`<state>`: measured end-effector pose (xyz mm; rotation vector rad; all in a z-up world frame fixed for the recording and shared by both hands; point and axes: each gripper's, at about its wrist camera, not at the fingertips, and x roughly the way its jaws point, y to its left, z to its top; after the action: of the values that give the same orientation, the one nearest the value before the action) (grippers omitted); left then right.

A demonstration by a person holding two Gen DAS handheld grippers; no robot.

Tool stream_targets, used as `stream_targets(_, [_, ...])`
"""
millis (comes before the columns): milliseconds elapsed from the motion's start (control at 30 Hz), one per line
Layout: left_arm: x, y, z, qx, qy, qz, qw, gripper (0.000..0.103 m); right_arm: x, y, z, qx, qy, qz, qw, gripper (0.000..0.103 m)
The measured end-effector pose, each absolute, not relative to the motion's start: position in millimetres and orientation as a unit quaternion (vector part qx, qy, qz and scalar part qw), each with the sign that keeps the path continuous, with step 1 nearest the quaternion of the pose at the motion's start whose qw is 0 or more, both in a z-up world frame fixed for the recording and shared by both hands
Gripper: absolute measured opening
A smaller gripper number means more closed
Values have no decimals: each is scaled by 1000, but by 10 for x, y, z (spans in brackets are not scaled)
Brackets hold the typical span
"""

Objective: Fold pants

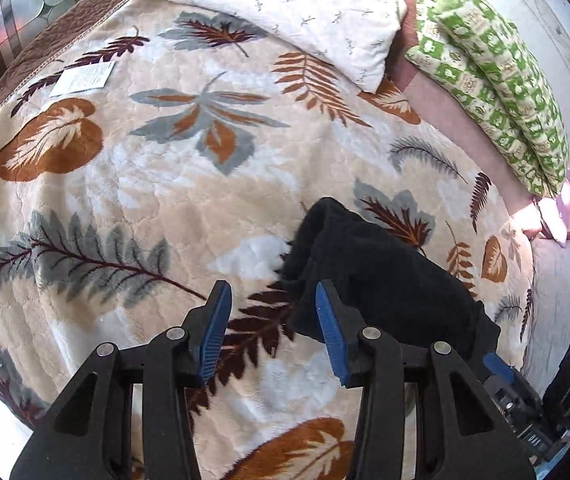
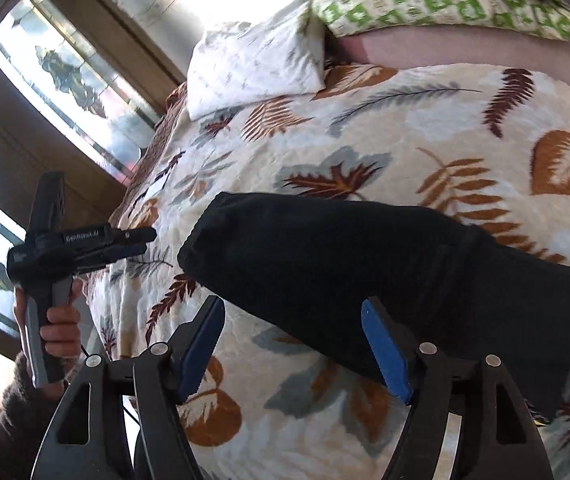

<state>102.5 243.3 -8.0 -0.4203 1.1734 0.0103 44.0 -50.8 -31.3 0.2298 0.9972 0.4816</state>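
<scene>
The blue-padded fingers [image 1: 217,328] of the left gripper [image 1: 273,332] stand spread apart and empty above the leaf-print blanket [image 1: 165,184], with the near end of the black pants [image 1: 381,276] just to the right of the gap. The right gripper [image 2: 293,352] is likewise wide open, gripping nothing; its right pad [image 2: 385,352] overlaps the lower edge of the pants [image 2: 365,272], though contact cannot be confirmed. The pants lie as a long, narrow band on the blanket, apparently already doubled leg over leg. In the right wrist view the left gripper [image 2: 141,238] appears off to the side of the bed, carried by a hand [image 2: 61,324]. A white pillow [image 1: 297,12] and a green patterned pillow [image 1: 497,80] lie well apart from the work. Judged step: between folds. The next move calls for seizing one short end with both grippers and carrying it over to the other end.
</scene>
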Motion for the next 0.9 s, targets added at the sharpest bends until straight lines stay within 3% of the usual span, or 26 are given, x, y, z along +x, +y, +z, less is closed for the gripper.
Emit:
stream_targets(300, [1283, 2411, -425, -241, 587, -40, 772, 42, 473, 901, -663, -97, 454, 221, 858, 78])
stream_targets(733, [1334, 2982, -544, -302, 574, -50, 759, 42, 883, 1275, -1018, -147, 445, 174, 866, 89])
stream_targets(800, [1351, 2994, -563, -305, 576, -54, 757, 42, 898, 1263, -1014, -152, 430, 174, 873, 82])
stream_targets(900, [1403, 2905, -577, -303, 579, -69, 754, 42, 952, 1143, -1008, -141, 424, 174, 878, 59])
